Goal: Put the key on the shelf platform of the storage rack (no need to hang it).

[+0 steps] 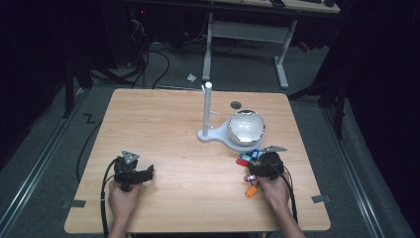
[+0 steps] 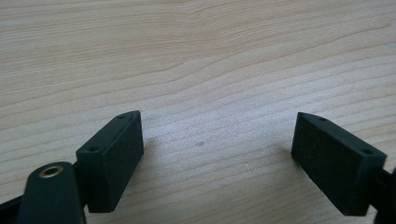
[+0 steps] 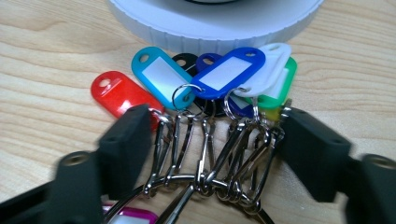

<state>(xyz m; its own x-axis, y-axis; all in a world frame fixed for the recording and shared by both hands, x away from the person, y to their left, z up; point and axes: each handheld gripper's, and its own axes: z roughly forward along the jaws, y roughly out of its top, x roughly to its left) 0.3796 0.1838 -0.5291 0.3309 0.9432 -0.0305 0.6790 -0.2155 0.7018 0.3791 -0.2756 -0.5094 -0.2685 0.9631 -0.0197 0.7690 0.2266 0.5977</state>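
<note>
High view | wooden table (image 1: 163,129), grey floor (image 1: 44,148) | left tool (image 1: 134,171) spread | right tool (image 1: 260,166) spread astride key tags (image 3: 205,79)

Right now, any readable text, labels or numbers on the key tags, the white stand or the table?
None readable.
Plastic key tags on the metal ring: the paper inserts in the teal tag and blue tag are blank white.
White round stand base: no marking visible.
Wooden table: bare grain.
</note>
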